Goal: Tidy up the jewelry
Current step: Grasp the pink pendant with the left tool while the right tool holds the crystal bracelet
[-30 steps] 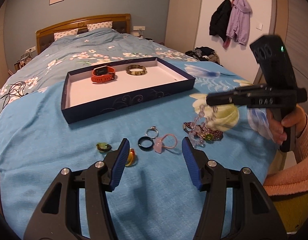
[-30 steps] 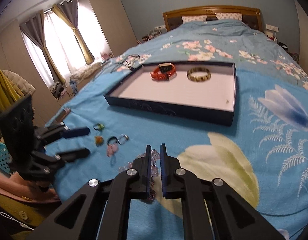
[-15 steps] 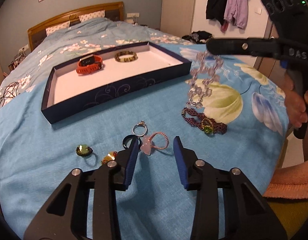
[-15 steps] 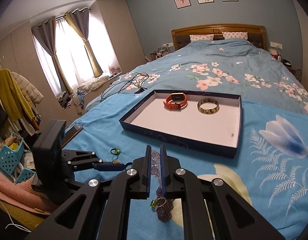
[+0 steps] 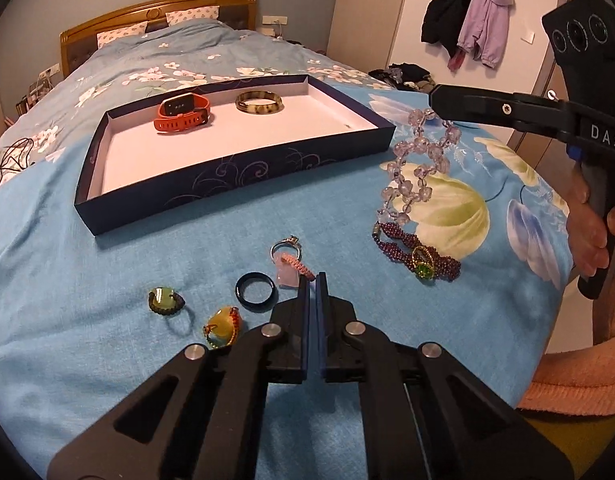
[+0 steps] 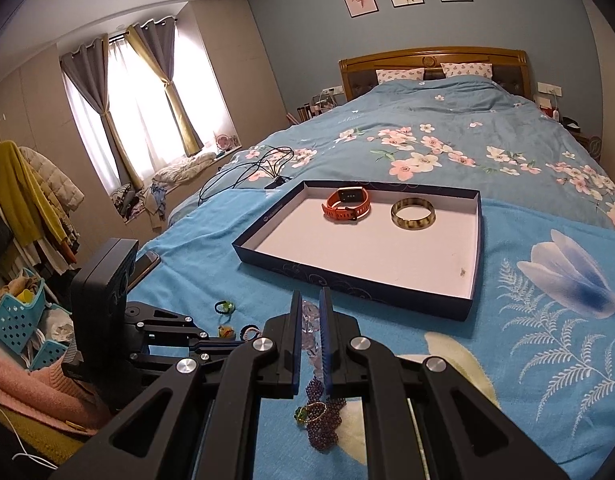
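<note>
- Left wrist view: the left gripper (image 5: 313, 276) is low over the bed (image 5: 107, 360), and its jaws are almost together, with only a thin gap; the pink cord ring (image 5: 290, 267) touches their tips, but I cannot tell if it is clamped
- Around the tips lie a black ring (image 5: 255, 292), a silver ring (image 5: 285, 245), a green stone ring (image 5: 163, 300) and a yellow stone ring (image 5: 222, 326), all on the blue cover
- The right gripper (image 5: 437, 102) comes in from the right side, jaws clamped on a clear bead bracelet (image 5: 421, 164) that hangs down from them
- Under the hanging beads, a dark red bead bracelet (image 5: 415, 254) with a green stone lies on the bed
- The dark blue tray (image 5: 235, 178) stands further back; an orange watch (image 5: 182, 113) and a brown bangle (image 5: 259, 103) lie inside at its far end
- Right wrist view: the right gripper (image 6: 308, 306) has its jaws close together on the clear bead bracelet (image 6: 309, 320), seen between them
- The dark red bead bracelet (image 6: 323, 420) lies below the jaws
- The tray (image 6: 347, 280) is just ahead, with the orange watch (image 6: 347, 204) and the brown bangle (image 6: 412, 213) side by side
- The left gripper (image 6: 239, 346) is low at the left, by the small rings
</note>
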{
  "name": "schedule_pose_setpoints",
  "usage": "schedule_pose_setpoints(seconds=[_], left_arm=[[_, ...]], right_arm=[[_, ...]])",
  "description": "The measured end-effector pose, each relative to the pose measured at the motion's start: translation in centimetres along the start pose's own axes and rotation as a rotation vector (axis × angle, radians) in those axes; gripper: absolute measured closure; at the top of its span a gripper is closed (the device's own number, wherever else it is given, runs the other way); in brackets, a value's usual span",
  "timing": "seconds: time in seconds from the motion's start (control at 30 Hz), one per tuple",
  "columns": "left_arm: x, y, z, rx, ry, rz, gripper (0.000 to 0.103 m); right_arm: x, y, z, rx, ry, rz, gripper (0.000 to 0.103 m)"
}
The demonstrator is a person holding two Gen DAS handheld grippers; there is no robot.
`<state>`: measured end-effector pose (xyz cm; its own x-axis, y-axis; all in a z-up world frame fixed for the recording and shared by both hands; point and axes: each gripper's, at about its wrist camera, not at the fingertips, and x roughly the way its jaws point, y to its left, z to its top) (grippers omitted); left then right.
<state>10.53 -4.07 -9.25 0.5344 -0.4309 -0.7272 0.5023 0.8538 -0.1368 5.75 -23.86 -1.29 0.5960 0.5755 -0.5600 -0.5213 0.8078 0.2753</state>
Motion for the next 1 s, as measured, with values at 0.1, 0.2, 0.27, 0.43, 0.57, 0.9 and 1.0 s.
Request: schedule_pose_setpoints(seconds=[0.1, 0.2, 0.27, 0.43, 0.57, 0.9, 1.0], left_arm=[[-0.1, 0.3, 0.1, -0.019, -0.004, -0.014, 0.100], [-0.1, 0.6, 0.2, -0.034, -0.006, -0.016, 0.098], [-0.1, 0.8, 0.2, -0.050, -0.005, -0.014, 0.086], [-0.1, 0.9, 0.4, -0.064, -0.008, 0.002, 0.074], [0.5, 1.7, 0.5, -0.121, 0.020, -0.012, 0.078], [0.9, 3.0, 0.9, -0.190, 0.016, -0.033, 0.096], [0.7, 2.9, 1.1, -0.182, 0.009, -0.033, 0.099]], right_arm=[[0.1, 0.0, 0.0, -0.002, -0.002, -0.001, 0.096], [-0.2, 0.0, -0.1, -0.001, -0.004, 0.002, 0.096], [-0.1, 0.0, -0.1, -0.002, -0.003, 0.004, 0.096], [-0.1, -0.1, 0.0, 0.002, -0.003, 0.007, 0.096], [0.2, -0.2, -0.1, 0.003, 0.002, 0.013, 0.096], [0.6, -0.3, -0.2, 0.005, 0.008, 0.021, 0.096], [0.5, -0.3, -0.1, 0.002, 0.004, 0.021, 0.096]])
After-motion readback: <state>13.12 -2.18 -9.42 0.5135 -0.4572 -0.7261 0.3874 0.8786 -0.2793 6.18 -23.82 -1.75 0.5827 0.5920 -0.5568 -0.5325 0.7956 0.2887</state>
